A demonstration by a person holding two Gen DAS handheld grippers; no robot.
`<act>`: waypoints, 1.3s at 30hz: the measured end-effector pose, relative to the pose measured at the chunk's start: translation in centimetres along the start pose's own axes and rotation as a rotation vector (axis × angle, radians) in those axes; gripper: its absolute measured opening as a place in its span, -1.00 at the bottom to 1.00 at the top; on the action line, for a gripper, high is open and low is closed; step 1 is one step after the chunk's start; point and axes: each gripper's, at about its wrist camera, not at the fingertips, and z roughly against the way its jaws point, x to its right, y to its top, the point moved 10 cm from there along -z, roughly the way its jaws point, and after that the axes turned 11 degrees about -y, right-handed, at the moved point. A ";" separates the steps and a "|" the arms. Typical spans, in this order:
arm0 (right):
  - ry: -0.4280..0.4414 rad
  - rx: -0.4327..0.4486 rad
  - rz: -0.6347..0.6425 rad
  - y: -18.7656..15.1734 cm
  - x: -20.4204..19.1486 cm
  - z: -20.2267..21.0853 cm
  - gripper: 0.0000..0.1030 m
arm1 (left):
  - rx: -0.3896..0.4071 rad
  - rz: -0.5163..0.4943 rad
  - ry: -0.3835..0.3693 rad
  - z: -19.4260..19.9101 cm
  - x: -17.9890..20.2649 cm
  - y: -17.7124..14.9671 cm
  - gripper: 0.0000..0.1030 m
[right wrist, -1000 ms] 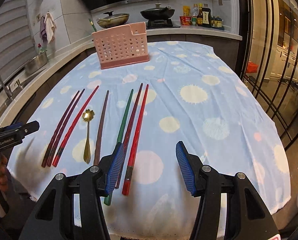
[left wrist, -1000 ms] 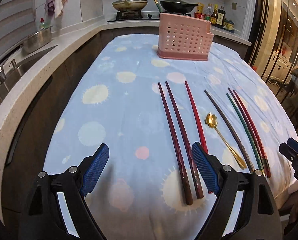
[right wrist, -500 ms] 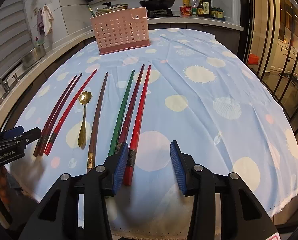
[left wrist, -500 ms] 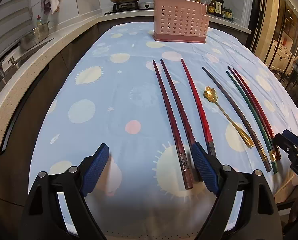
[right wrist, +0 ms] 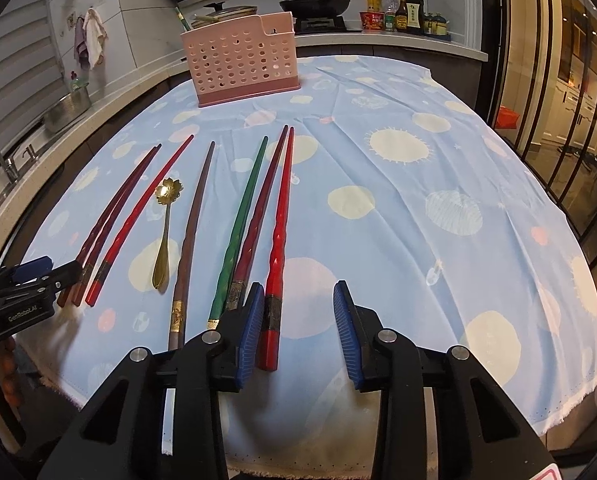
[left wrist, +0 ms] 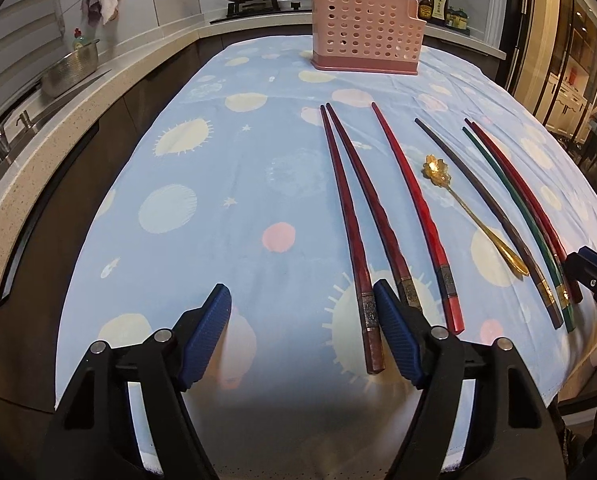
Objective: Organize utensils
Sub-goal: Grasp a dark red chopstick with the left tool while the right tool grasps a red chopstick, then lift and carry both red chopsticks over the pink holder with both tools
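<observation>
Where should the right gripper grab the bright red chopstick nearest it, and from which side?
Grip the bright red chopstick at its thick near end, by the dark band, coming down from above with the fingers across its width. It lies flat, thick end toward the right gripper, already between the open fingers. The dark red chopstick lies close on its left, so the left finger has little room.

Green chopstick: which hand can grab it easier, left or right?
Right, probably. The right gripper is open with the green chopstick ending just beside its left finger. The left gripper is open too, but sits by the dark red chopsticks, several utensils away.
</observation>
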 end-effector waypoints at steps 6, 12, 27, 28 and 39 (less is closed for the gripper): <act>-0.009 0.007 0.045 -0.5 -0.6 0.0 -0.59 | -0.003 -0.018 -0.020 0.0 0.8 0.1 0.08; 0.005 0.003 0.035 -0.4 -0.3 -0.1 -0.87 | -0.008 -0.018 -0.072 0.3 1.5 0.0 -0.34; 0.026 0.052 0.012 1.3 0.4 1.8 -0.87 | 0.005 0.028 -0.199 2.2 2.6 0.7 -0.86; 0.026 0.065 0.006 1.7 0.6 2.2 -0.87 | 0.016 0.025 -0.197 2.6 2.6 1.1 -0.86; 0.044 0.256 -0.041 10.1 2.5 6.4 -0.87 | 0.224 -0.039 -0.139 7.8 2.1 9.3 -0.86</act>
